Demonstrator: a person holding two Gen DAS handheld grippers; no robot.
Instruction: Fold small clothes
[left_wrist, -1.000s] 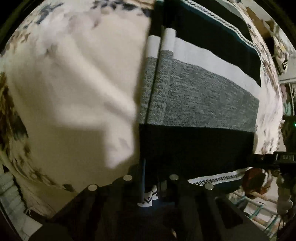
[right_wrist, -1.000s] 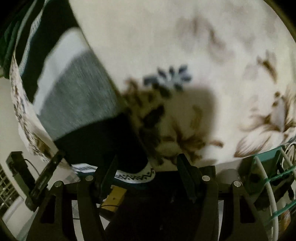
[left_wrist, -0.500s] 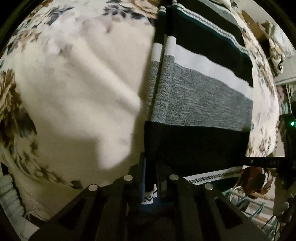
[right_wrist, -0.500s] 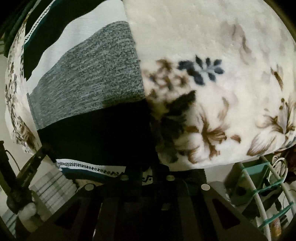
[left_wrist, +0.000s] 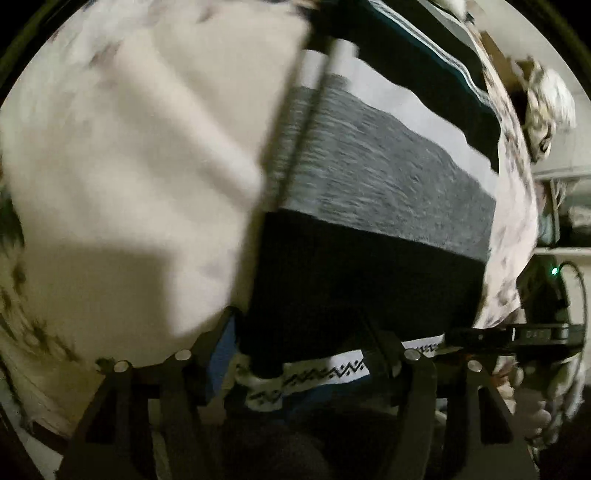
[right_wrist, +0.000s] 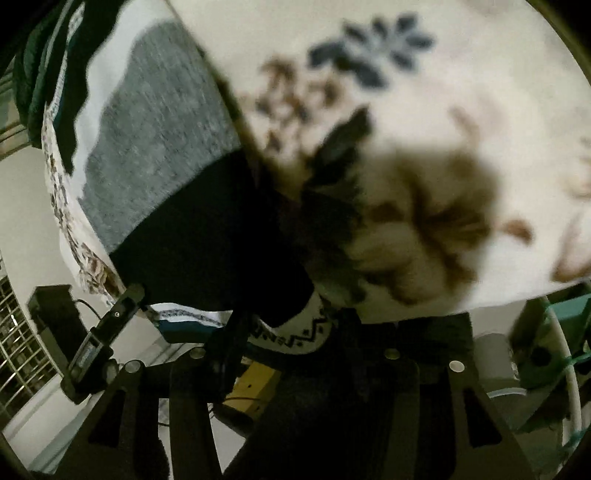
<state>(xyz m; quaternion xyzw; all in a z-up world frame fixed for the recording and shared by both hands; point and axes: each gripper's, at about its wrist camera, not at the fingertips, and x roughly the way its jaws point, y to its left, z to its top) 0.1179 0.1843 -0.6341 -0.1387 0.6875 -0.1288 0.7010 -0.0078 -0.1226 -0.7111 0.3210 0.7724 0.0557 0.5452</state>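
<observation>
A striped knit garment (left_wrist: 388, 192) with black, grey and white bands and a zigzag-patterned hem lies folded on a cream floral blanket (left_wrist: 129, 166). My left gripper (left_wrist: 295, 332) is open, its fingers (left_wrist: 373, 332) straddling the garment's near left corner and hem. In the right wrist view the same garment (right_wrist: 159, 147) lies at the left. My right gripper (right_wrist: 291, 325) is open around the near right hem corner (right_wrist: 295, 332). The other gripper shows at each view's edge (left_wrist: 517, 334) (right_wrist: 107, 339).
The blanket (right_wrist: 406, 110) covers the whole surface and drops off at the near edge. Shelving and clutter (left_wrist: 554, 192) stand beyond the right side. Teal racks and white tubing (right_wrist: 554, 350) stand at the right of the right wrist view.
Both grippers were shut on the hem half a second ago and now stand open. The views are blurred with motion.
</observation>
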